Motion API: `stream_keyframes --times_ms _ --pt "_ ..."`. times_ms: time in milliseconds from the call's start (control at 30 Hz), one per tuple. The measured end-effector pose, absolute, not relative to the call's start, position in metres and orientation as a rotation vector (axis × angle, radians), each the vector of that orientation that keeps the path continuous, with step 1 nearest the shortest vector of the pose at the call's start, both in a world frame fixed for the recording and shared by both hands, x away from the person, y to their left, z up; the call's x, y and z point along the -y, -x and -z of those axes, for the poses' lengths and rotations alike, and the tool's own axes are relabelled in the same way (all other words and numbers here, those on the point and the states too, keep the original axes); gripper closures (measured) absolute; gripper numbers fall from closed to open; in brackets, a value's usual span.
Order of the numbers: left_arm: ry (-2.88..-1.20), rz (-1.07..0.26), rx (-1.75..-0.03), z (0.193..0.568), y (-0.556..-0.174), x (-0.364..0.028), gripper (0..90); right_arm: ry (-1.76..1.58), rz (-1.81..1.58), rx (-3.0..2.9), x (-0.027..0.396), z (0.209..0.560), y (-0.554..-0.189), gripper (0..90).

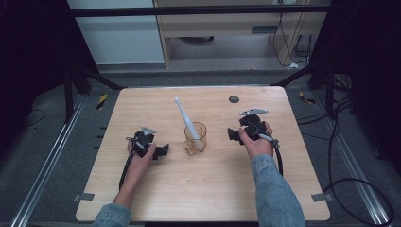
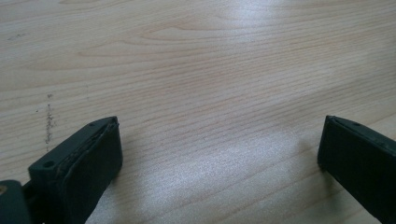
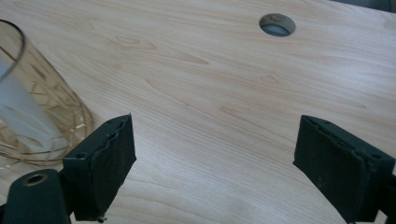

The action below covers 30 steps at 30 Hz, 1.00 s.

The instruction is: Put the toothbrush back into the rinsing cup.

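Two grippers rest on a pale wood-grain table (image 1: pixel 156 198), each held in a hand. At the centre stands a clear amber patterned glass (image 1: pixel 196 137) with a white toothbrush (image 1: pixel 185 117) leaning out toward 11 o'clock. The left gripper (image 2: pixel 219 144) sits at the glass's 9 o'clock, jaws spread wide over bare wood, gripping nothing. The right gripper (image 3: pixel 215 154) sits at 3 o'clock, jaws likewise wide and empty. A round hole (image 3: pixel 277 24) lies near the far edge. Broad open tabletop stretches toward 6 o'clock.
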<state>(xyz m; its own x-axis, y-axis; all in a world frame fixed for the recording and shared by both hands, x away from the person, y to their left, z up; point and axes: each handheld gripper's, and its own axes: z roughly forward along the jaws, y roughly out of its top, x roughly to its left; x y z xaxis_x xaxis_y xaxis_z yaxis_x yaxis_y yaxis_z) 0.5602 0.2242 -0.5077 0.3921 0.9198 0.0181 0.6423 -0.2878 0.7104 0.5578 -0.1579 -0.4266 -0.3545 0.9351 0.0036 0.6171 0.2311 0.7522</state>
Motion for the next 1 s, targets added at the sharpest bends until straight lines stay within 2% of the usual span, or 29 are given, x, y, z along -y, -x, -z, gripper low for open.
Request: stream_keyframes --times_ms 433,1000 --pt "-2.034 -0.576 -1.329 0.508 -0.56 -0.224 0.0 -1.523 -0.817 -2.009 0.194 0.444 -0.568 13.3" --pt "-2.041 -0.571 -1.319 0.508 -0.561 -0.225 0.0 -1.618 -0.781 -1.98 0.217 0.476 -0.576 15.2"
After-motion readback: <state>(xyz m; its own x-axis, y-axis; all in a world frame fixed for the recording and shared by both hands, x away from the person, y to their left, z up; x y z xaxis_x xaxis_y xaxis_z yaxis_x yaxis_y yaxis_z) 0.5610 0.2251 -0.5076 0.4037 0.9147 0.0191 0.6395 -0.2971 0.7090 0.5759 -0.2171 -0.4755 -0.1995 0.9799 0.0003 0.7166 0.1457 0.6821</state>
